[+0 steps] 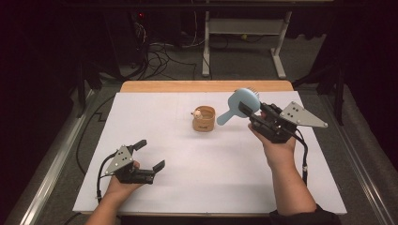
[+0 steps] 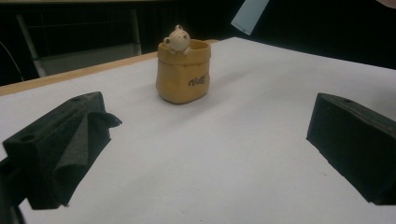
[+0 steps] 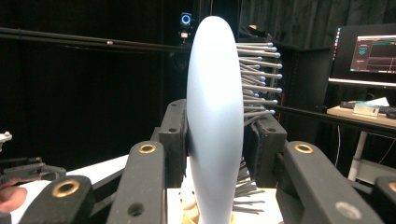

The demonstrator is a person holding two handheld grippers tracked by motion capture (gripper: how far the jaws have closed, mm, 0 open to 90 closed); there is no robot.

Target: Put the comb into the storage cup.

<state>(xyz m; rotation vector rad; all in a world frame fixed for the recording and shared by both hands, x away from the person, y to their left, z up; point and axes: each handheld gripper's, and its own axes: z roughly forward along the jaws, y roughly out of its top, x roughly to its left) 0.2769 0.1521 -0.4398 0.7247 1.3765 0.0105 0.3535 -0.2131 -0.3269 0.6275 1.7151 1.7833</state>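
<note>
Nearest the person, low on the white-covered bench (image 1: pixel 197 178), the left tongs (image 1: pixel 149 154) rest with jaws spread wide and nothing between them. Farther out on the right, the right tongs (image 1: pixel 251 115) are clenched on a pale blue plastic hairbrush with grey metal bristles (image 1: pixel 241 104), held up off the bench, gripping across the head with the handle pointing down toward the cup. It looks light, stiff and rather slick; the bristle side probably gives the surer hold. Beyond, mid-bench, stands a small tan sack-shaped ceramic cup (image 2: pixel 183 77) with a little bear figure (image 2: pixel 178 39) peeking over its rim; likely breakable.
</note>
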